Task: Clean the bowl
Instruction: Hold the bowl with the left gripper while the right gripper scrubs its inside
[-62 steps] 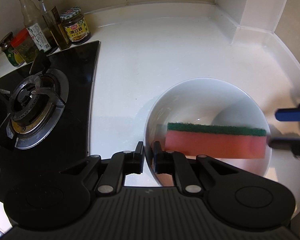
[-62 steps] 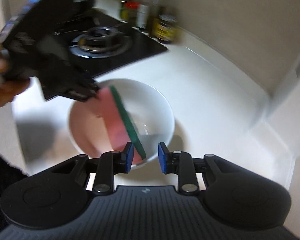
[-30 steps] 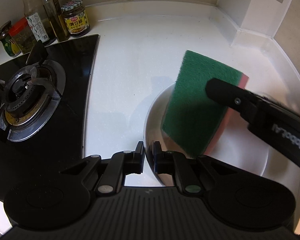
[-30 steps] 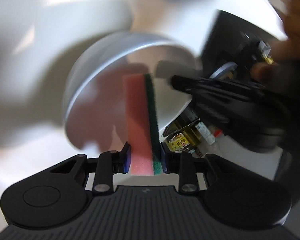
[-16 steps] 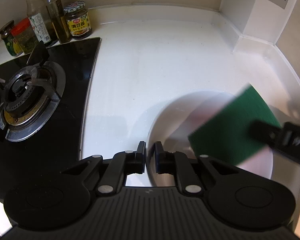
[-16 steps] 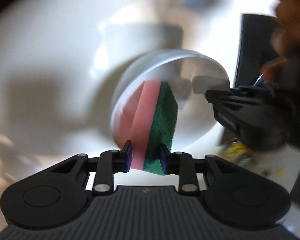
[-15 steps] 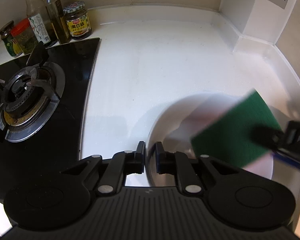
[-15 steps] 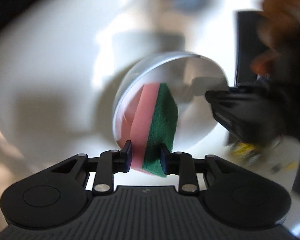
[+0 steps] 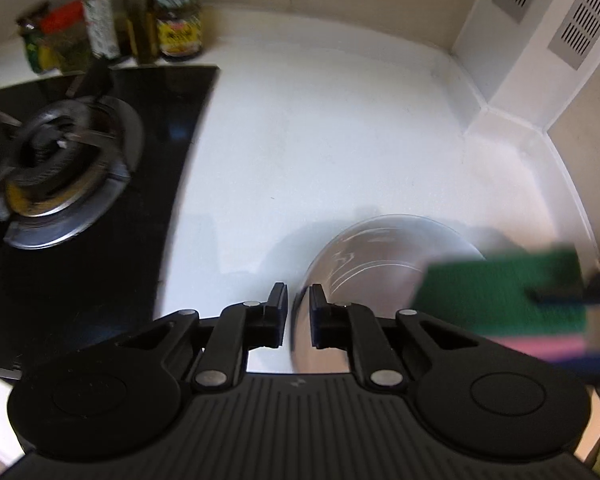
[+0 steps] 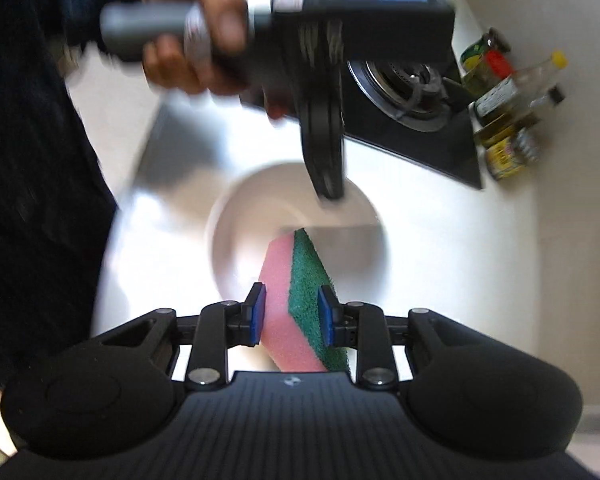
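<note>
On the white desk (image 9: 340, 128), my left fingers (image 9: 298, 312) pinch the bowl (image 9: 380, 256) rim; my right fingers (image 10: 292, 314) clamp the sponge (image 10: 300, 292) over it.

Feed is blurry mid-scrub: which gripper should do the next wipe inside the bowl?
Right. The right gripper is clamped on the sponge, whose tip sits at the bowl. The left gripper pinches the bowl's rim, steadying it, so it is likely best left there.
</note>
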Demonstrator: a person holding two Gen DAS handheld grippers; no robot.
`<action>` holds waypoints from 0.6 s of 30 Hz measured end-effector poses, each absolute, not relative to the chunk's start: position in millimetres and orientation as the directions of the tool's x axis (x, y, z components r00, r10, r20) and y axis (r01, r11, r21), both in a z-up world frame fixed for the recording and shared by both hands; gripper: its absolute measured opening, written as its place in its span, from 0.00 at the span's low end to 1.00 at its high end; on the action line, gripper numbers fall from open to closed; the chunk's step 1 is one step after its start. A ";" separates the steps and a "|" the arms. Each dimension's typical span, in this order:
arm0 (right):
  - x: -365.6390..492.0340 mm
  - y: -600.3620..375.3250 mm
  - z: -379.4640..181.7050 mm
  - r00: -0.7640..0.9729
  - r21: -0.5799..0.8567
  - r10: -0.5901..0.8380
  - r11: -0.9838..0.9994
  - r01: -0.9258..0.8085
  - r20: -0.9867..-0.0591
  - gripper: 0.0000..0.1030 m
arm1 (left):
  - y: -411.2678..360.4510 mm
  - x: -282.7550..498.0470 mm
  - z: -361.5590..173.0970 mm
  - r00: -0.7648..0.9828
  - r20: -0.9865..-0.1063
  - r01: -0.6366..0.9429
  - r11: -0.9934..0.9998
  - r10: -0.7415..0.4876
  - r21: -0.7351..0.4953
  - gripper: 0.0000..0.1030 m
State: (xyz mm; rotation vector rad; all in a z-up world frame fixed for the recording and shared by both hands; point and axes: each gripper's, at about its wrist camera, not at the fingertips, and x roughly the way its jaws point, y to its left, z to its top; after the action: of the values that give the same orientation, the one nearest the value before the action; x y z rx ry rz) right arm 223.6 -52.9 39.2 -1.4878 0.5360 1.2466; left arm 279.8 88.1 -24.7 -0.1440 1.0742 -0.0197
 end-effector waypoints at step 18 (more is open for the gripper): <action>217.4 -15.7 -78.9 0.626 -0.631 0.308 -0.669 -0.393 -0.716 0.27 | 88.0 260.9 -43.7 0.459 -0.886 -0.066 0.992 -0.065 -0.107 0.20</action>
State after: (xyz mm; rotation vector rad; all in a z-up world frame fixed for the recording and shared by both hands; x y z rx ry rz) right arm 217.4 -15.7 -78.9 -2.0316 0.0666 1.0890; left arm 260.9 88.0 -43.7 -0.1331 1.0952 0.0005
